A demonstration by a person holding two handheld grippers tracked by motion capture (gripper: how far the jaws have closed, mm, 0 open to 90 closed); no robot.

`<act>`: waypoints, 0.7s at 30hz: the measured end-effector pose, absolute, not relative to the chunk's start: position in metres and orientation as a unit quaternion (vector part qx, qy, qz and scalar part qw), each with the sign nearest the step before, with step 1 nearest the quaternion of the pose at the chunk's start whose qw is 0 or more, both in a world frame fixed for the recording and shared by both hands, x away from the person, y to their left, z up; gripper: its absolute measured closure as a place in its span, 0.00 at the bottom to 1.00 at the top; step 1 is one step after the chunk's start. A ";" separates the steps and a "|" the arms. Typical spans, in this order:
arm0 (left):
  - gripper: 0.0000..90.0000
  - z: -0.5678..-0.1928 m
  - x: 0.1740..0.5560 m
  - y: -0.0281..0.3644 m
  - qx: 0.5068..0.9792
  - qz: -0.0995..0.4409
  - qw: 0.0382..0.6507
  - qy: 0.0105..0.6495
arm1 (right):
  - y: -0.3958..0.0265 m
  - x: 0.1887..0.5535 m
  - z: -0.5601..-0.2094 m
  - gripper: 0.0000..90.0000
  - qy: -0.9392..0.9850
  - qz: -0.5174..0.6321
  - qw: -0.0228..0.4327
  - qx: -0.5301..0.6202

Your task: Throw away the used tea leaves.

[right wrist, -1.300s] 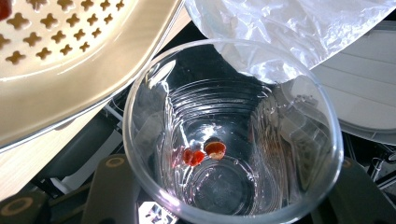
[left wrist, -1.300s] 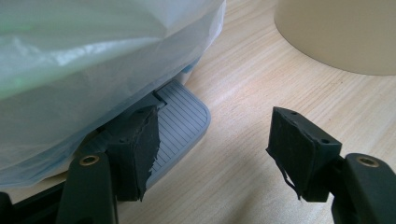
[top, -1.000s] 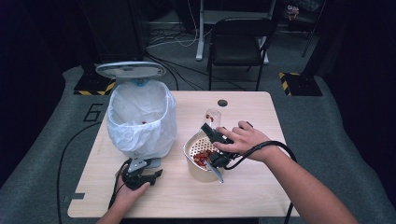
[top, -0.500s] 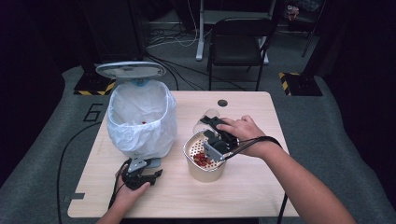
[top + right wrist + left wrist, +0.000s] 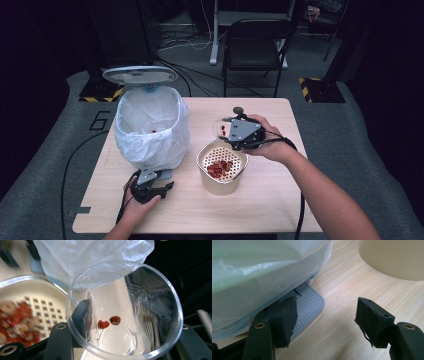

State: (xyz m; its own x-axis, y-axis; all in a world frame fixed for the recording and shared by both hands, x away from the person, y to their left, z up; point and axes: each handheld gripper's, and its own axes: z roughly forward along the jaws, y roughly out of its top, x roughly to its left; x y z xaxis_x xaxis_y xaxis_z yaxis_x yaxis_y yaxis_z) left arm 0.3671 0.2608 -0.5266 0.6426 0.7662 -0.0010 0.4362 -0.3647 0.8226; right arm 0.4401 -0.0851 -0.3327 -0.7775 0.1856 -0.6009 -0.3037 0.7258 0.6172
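My right gripper (image 5: 227,131) is shut on a clear plastic cup (image 5: 219,128), held on its side above the far rim of a beige strainer bowl (image 5: 204,161). In the right gripper view the cup (image 5: 140,290) sits between the jaws with two red bits (image 5: 109,322) stuck to its wall. Red and pale pieces (image 5: 220,169) lie on the bowl's perforated insert. My left gripper (image 5: 159,184) rests on the table at the foot of a white-bagged bin (image 5: 150,127). Its jaws stand open (image 5: 327,317), the left one over the bin's grey pedal (image 5: 310,302).
The bin's lid (image 5: 140,75) stands raised behind the bag, and a few red bits lie inside the bag. A small dark disc (image 5: 238,110) sits near the table's far edge. A chair (image 5: 255,45) stands beyond the table. Cables trail from both grippers.
My right gripper has lifted the cup from low over the strainer bowl up and toward the far side of the table. The left gripper has stayed put.
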 end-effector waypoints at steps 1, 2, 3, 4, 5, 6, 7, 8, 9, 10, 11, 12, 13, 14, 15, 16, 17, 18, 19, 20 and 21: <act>0.37 -0.527 0.367 0.261 0.802 0.196 0.421 0.375 | -0.087 0.441 -0.331 0.50 0.868 0.378 0.321 -0.024; 0.37 -0.527 0.367 0.261 0.803 0.196 0.421 0.375 | -0.088 0.443 -0.329 0.50 0.867 0.390 0.311 -0.018; 0.37 -0.527 0.367 0.261 0.802 0.196 0.421 0.375 | -0.089 0.444 -0.328 0.50 0.866 0.398 0.304 -0.012; 0.37 -0.527 0.367 0.261 0.803 0.196 0.421 0.375 | -0.090 0.446 -0.325 0.50 0.867 0.411 0.283 0.005; 0.37 -0.527 0.367 0.261 0.802 0.196 0.421 0.375 | -0.091 0.448 -0.324 0.50 0.866 0.419 0.271 0.016; 0.37 -0.527 0.367 0.261 0.802 0.196 0.421 0.375 | -0.092 0.450 -0.323 0.50 0.866 0.430 0.253 0.031; 0.37 -0.527 0.367 0.261 0.803 0.196 0.421 0.375 | -0.094 0.453 -0.321 0.50 0.866 0.441 0.231 0.051; 0.37 -0.527 0.367 0.260 0.802 0.198 0.421 0.375 | -0.096 0.455 -0.321 0.50 0.865 0.448 0.219 0.064; 0.37 -0.527 0.367 0.260 0.801 0.197 0.422 0.375 | -0.097 0.458 -0.320 0.50 0.863 0.454 0.208 0.076; 0.37 -0.527 0.367 0.261 0.802 0.196 0.421 0.375 | -0.100 0.460 -0.321 0.50 0.859 0.465 0.194 0.093; 0.37 -0.527 0.367 0.261 0.802 0.196 0.421 0.375 | -0.101 0.462 -0.321 0.50 0.856 0.473 0.184 0.103; 0.37 -0.527 0.367 0.261 0.802 0.196 0.421 0.375 | -0.103 0.464 -0.322 0.50 0.852 0.481 0.171 0.116; 0.37 -0.527 0.367 0.261 0.802 0.196 0.421 0.375 | -0.105 0.465 -0.323 0.50 0.849 0.488 0.162 0.126; 0.37 -0.527 0.367 0.261 0.802 0.196 0.421 0.375 | -0.106 0.466 -0.324 0.50 0.846 0.493 0.154 0.135; 0.38 -0.527 0.367 0.261 0.802 0.196 0.421 0.375 | -0.107 0.467 -0.324 0.50 0.844 0.495 0.146 0.144; 0.38 -0.526 0.367 0.261 0.802 0.196 0.420 0.375 | -0.108 0.467 -0.324 0.50 0.840 0.502 0.142 0.149; 0.38 -0.527 0.367 0.261 0.802 0.196 0.421 0.376 | -0.108 0.468 -0.324 0.50 0.837 0.507 0.136 0.154; 0.38 -0.527 0.367 0.261 0.802 0.196 0.421 0.375 | -0.109 0.468 -0.324 0.50 0.833 0.513 0.133 0.159; 0.38 -0.527 0.367 0.261 0.802 0.196 0.421 0.375 | -0.109 0.468 -0.323 0.50 0.831 0.515 0.131 0.162; 0.38 -0.527 0.367 0.261 0.802 0.196 0.421 0.375 | -0.109 0.468 -0.323 0.50 0.828 0.520 0.123 0.166; 0.38 -0.527 0.367 0.261 0.802 0.196 0.421 0.376 | -0.109 0.469 -0.322 0.50 0.828 0.522 0.121 0.167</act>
